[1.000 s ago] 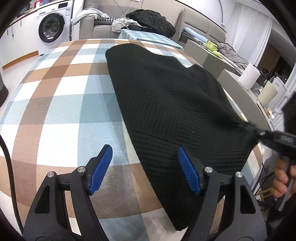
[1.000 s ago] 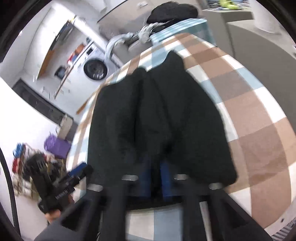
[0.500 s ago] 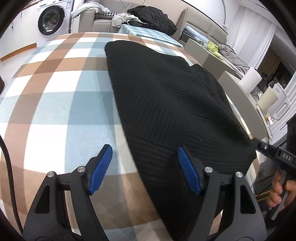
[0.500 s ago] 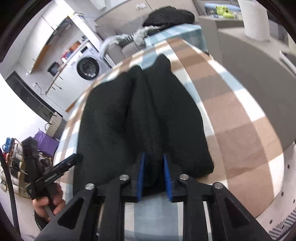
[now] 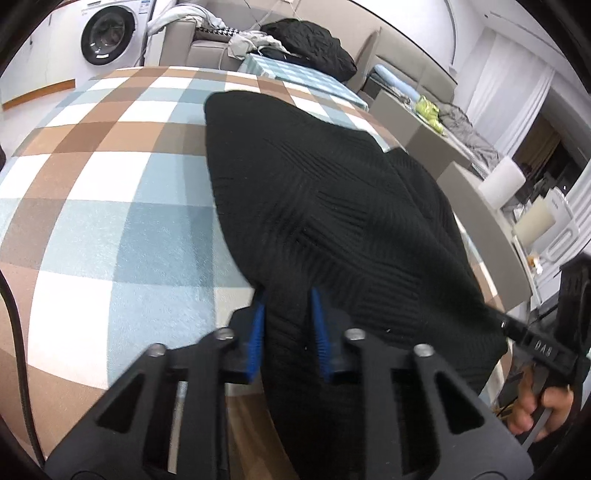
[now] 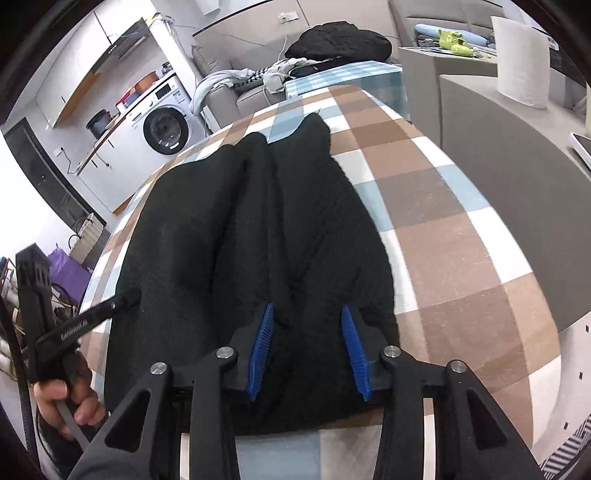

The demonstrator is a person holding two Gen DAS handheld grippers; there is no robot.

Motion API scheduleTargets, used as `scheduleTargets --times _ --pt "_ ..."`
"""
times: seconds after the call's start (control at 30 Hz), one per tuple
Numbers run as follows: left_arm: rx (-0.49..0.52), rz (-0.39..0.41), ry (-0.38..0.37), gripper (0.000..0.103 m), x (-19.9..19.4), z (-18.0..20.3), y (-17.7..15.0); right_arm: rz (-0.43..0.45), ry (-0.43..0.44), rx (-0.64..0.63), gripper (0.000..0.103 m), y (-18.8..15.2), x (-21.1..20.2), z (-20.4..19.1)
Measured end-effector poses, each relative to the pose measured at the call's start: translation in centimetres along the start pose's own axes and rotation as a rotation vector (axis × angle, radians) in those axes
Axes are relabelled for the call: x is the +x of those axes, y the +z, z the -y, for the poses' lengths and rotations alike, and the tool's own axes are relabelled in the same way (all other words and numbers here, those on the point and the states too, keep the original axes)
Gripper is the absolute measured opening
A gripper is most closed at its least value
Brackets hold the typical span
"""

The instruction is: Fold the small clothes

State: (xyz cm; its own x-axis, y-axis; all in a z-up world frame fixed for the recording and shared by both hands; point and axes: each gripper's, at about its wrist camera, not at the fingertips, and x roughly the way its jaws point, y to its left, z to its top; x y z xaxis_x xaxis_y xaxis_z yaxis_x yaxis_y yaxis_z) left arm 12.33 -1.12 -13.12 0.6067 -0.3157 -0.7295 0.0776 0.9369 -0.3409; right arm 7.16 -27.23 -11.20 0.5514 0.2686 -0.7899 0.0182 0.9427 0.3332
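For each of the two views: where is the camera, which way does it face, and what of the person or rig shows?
Left wrist: on the left gripper, looking down along its closing fingers at the black garment between the pads; right hand at right.
Right wrist: on the right gripper, jaws opening around the garment's near edge; left hand at left.
Shared: garment, checked tablecloth, washing machine, and each other's gripper.
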Motion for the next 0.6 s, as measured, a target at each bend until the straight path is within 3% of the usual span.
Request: scheduleTargets --times 0.23,0.43,0.53,0.6 --pt "0.008 0.027 0.065 0.015 -1.6 -2.7 0.4 -0.043 0.057 -0.037 0.038 -1.3 0.5 -2.9" --pt "-0.023 0.056 0.136 0.014 -4.5 -7.0 0.8 -0.129 0.188 -0.130 0.038 -1.9 2.0 -7.0" --pt "-0.051 0.055 0.126 0.015 -5.4 -8.3 0.9 -0.163 0.229 -0.192 0.039 -1.6 2.1 -8.3" --pt "-0.049 0.054 0.126 0.016 -5.9 -8.4 1.0 -0.130 0.222 -0.186 0.039 -0.4 1.8 -8.1"
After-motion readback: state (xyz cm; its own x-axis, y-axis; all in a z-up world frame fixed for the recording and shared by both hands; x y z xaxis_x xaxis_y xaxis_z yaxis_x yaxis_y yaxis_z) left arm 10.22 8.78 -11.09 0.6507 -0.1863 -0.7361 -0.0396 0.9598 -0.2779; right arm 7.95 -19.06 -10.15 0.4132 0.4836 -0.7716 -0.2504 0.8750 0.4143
